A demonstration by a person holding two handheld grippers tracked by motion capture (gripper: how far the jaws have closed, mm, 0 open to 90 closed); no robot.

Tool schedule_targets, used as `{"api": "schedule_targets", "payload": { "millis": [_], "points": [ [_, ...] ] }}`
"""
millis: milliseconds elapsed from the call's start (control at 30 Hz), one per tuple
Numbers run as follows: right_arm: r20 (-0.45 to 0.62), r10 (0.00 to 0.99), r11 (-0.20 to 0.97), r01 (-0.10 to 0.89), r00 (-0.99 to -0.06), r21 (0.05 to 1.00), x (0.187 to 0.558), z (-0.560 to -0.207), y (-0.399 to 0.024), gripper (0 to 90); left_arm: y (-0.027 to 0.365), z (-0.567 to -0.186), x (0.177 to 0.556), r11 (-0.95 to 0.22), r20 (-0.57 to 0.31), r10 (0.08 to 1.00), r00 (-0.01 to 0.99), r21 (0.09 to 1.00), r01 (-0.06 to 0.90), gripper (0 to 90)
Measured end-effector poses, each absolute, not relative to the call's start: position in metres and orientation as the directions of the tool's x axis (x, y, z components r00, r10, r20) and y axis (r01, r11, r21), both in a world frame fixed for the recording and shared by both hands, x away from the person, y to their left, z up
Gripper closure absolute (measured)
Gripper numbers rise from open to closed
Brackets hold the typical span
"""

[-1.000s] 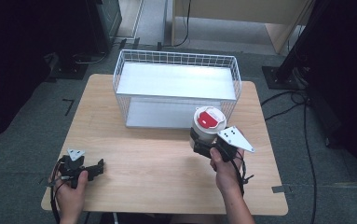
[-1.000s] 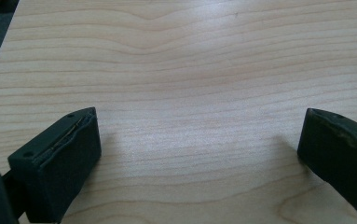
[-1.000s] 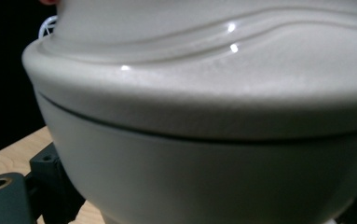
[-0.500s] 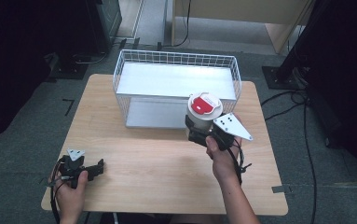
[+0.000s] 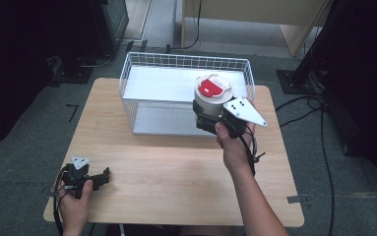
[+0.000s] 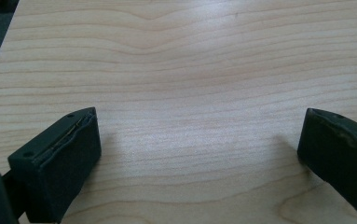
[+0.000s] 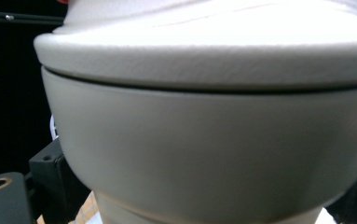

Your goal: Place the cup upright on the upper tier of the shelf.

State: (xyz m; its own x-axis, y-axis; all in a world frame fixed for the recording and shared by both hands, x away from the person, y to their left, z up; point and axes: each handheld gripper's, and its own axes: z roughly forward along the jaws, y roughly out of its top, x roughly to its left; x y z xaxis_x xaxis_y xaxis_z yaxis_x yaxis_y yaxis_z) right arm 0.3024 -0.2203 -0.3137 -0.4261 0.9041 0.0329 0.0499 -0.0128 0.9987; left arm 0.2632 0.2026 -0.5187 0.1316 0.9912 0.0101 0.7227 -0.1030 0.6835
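A grey round container with a white lid and red cap [image 5: 212, 96] is held up in the air by my right gripper [image 5: 209, 118], which is shut on its body. It hangs over the front right part of the white wire basket [image 5: 141, 73]. Up close in the right gripper view, the container's grey wall and lid rim [image 7: 204, 130] sit between the black jaws. My left gripper [image 5: 102, 176] rests near the table's front left corner, open. Its jaws stand wide apart over bare wood [image 6: 190, 121] in the left gripper view.
The wire basket stands at the back of the light wooden table [image 5: 176, 167] and has a pale flat floor [image 5: 166, 120]. Black stands and cables [image 5: 319, 113] lie on the grey carpet around the table.
My right gripper has lifted the container and carried it away from me, from the table in front of the basket to above the basket's front right part. The left gripper has stayed put.
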Motion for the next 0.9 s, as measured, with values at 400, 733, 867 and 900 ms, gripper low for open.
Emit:
{"api": "schedule_targets", "payload": {
  "millis": [400, 733, 867, 900],
  "points": [
    [0.040, 0.903, -0.029, 0.034, -0.429, 0.999, 0.338, -0.290, -0.202, 7.5, 0.203, -0.519, 0.263, -0.102, 0.009, 0.991, 0.131, 0.684, 0.722, 0.0],
    [0.042, 0.914, -0.015, 0.070, -0.403, 0.997, 0.374, -0.292, -0.187, 7.5, 0.203, -0.519, 0.263, -0.102, 0.009, 0.991, 0.131, 0.684, 0.722, 0.0],
    [0.040, 0.924, -0.009, 0.083, -0.381, 0.997, 0.391, -0.294, -0.182, 7.5, 0.203, -0.519, 0.263, -0.102, 0.009, 0.991, 0.131, 0.684, 0.722, 0.0],
    [0.040, 0.924, -0.009, 0.083, -0.381, 0.997, 0.391, -0.294, -0.182, 7.5, 0.203, -0.519, 0.263, -0.102, 0.009, 0.991, 0.131, 0.684, 0.723, 0.0]
  ]
}}
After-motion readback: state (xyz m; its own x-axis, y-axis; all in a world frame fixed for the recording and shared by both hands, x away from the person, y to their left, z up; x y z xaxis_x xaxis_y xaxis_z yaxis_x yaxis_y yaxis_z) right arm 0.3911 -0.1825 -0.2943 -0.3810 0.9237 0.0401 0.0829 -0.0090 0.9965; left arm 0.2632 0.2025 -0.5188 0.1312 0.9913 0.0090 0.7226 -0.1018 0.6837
